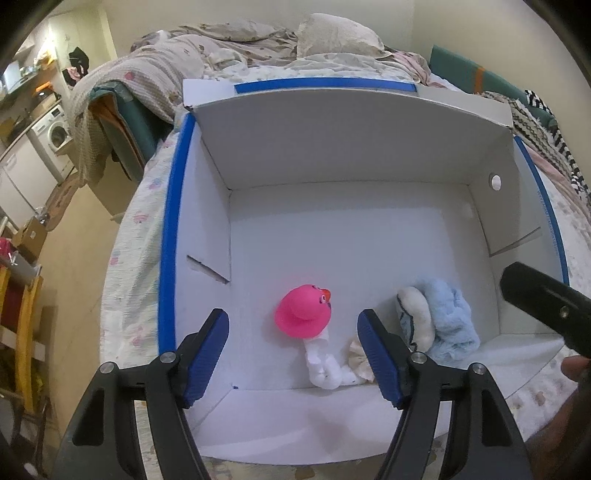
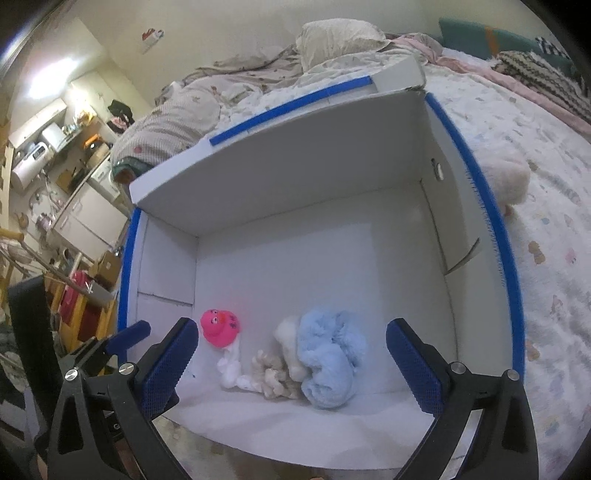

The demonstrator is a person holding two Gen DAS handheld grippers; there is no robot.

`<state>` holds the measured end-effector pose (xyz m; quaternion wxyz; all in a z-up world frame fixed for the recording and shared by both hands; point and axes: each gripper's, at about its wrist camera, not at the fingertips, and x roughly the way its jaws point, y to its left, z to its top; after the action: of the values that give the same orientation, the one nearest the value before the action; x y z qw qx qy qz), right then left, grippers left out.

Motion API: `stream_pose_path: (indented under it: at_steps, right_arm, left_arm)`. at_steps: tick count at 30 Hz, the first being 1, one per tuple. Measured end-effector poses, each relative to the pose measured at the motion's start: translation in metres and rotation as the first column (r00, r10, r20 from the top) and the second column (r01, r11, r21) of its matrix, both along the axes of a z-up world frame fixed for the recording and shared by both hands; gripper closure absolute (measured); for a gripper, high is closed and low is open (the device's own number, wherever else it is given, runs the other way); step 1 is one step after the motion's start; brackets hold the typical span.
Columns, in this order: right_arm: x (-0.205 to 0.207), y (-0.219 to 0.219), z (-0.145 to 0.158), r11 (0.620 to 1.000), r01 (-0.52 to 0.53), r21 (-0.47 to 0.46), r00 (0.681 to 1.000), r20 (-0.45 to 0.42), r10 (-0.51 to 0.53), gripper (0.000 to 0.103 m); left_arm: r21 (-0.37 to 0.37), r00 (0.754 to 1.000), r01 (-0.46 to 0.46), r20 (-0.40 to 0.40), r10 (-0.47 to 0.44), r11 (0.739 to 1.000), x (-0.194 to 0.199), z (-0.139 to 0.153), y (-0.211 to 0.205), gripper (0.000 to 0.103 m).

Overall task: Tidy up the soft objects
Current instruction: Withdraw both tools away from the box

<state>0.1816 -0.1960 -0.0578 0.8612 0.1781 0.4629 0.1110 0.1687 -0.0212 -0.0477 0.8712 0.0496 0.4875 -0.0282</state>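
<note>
The left hand-held gripper (image 1: 293, 356) is right up close, and its two blue pads are apart with nothing held between them. It hangs over the near edge of a big white box (image 1: 354, 155) with blue tape on its rim. The right hand-held gripper (image 2: 291, 363) is also let go, with its pads spread very wide and nothing in them. It hangs over the same near edge, a bit to the side.

Inside the box, close to the near wall, lie the soft things. On the left side is a pink rubber duck (image 1: 303, 311) sitting on a white soft toy (image 1: 325, 365). Just beside that is a small cream fluffy thing (image 2: 271, 376). Next to it is a white plush piece (image 1: 413, 314), touching a fluffy light blue cloth (image 1: 448, 319) that is bunched up. All of these are packed close together in one row.

The rest of the box floor, farther back, is bare white.

The box sits on a bed (image 2: 546, 206) with a pale printed sheet. A white furry thing (image 2: 506, 177) lies on the bed just outside the box. Farther back are a rumpled blanket (image 1: 166, 62) and a pillow (image 1: 340, 35).
</note>
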Motion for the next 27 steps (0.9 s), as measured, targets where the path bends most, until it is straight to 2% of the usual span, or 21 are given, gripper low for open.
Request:
stream_pose_path:
  at_steps: [9, 20, 27]
  right_arm:
    - [-0.018, -0.004, 0.005, 1.000, 0.026, -0.012, 1.000, 0.016, -0.026, 0.000]
    - [-0.043, 0.002, 0.017, 0.999, 0.003, -0.035, 0.999, 0.042, -0.001, 0.000]
    - [-0.065, 0.009, 0.022, 0.996, -0.019, -0.089, 0.998, 0.057, 0.024, 0.000]
  left_arm:
    - [-0.007, 0.999, -0.016, 0.038, 0.016, 1.000, -0.022, 0.019, 0.017, 0.033]
    - [-0.015, 0.998, -0.041, 0.057, 0.041, 0.999, -0.064, 0.032, 0.042, 0.033]
    - [-0.014, 0.996, -0.079, 0.049, 0.080, 0.997, -0.078, 0.032, 0.062, 0.033]
